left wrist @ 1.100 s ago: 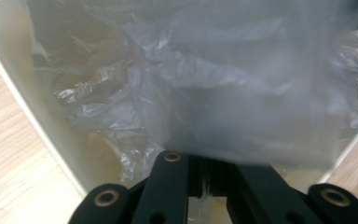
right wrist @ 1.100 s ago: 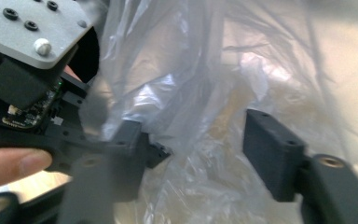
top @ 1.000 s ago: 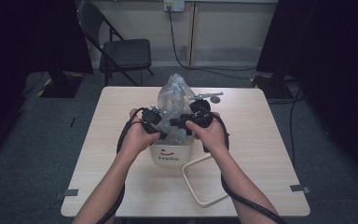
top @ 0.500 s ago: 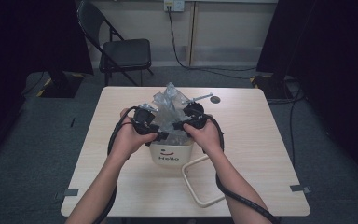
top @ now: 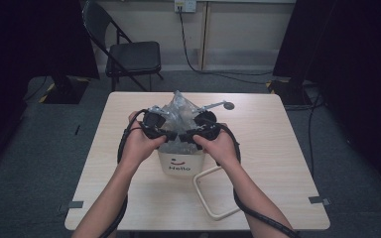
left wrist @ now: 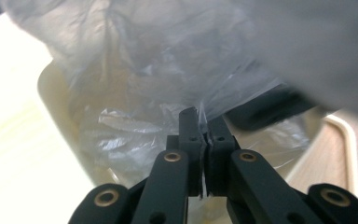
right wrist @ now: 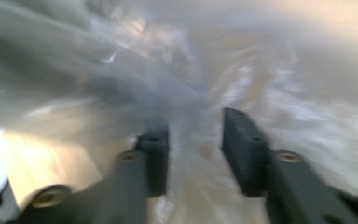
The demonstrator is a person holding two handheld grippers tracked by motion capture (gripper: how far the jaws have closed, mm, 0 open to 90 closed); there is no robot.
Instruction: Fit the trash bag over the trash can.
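A white bin [top: 181, 166] marked "Hello" stands mid-table with a clear plastic bag [top: 178, 111] bunched up out of its top. Both hands hold grippers over the bin's mouth. My left gripper [top: 170, 136] is at the bag's left side. In the left gripper view its tips [left wrist: 204, 122] are shut on a fold of the bag [left wrist: 144, 70], above the bin's rim [left wrist: 56, 93]. My right gripper [top: 187, 135] sits at the bag's right side. The right gripper view is blurred; its jaws [right wrist: 196, 126] stand open with the bag's film [right wrist: 168, 70] between and around them.
A white loop-shaped frame [top: 213, 193] lies on the table [top: 278, 148] right of the bin. A small grey disc on a stem [top: 226, 105] lies behind the bag. A black folding chair [top: 129, 54] stands beyond the table's far edge.
Both hands have come lower and closer together over the bin. The bag's tall top has been pulled down and crumpled.
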